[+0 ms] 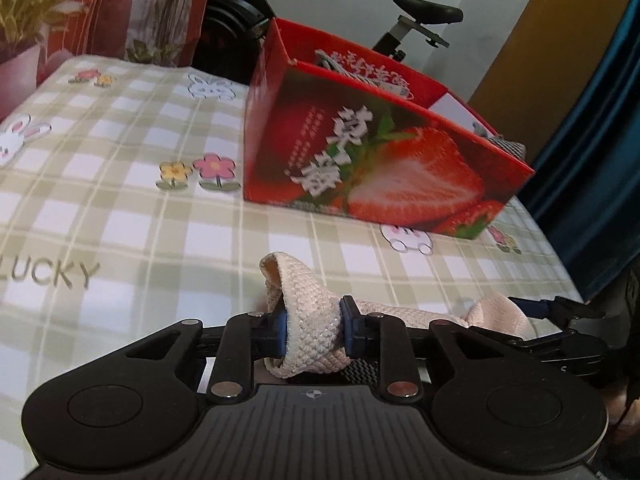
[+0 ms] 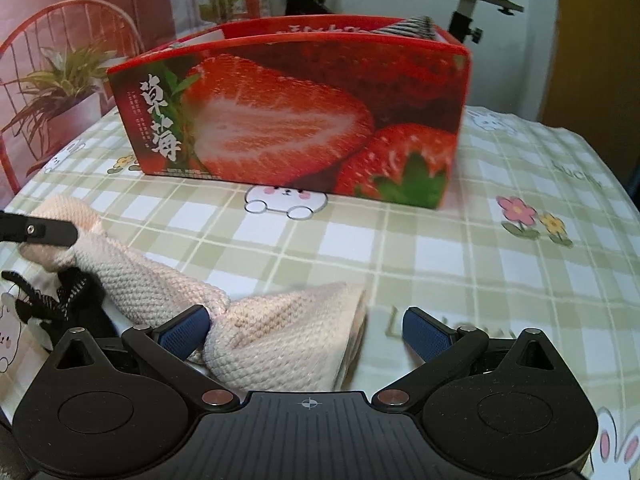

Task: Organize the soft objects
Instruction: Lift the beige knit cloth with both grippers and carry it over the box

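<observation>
Two grippers work one cream knitted sock (image 1: 310, 312) low over the checked bedsheet (image 1: 120, 208). The left gripper (image 1: 313, 326) is clamped tight on one bunched end of it, blue pads (image 1: 281, 330) pressing the knit from both sides, with the sock's mouth folding up in front of the fingers. From there the sock twists away to the right toward the right gripper (image 1: 540, 312). In the right wrist view the right gripper (image 2: 306, 330) stands wide apart around the sock's (image 2: 280, 332) other end: the left pad (image 2: 184, 330) touches the fabric at the twist, the right pad is clear of it, so nothing is gripped. A black knitted item with white flecks (image 2: 68, 300) lies just beside the sock at the left edge. Farther back on the sheet sits a red strawberry-printed box (image 2: 304, 120), open on top, with a grey striped fabric (image 2: 412, 26) showing above its far rim. Behind it stand an exercise bike (image 1: 424, 20) and a red curtain with printed plants (image 1: 100, 8)
</observation>
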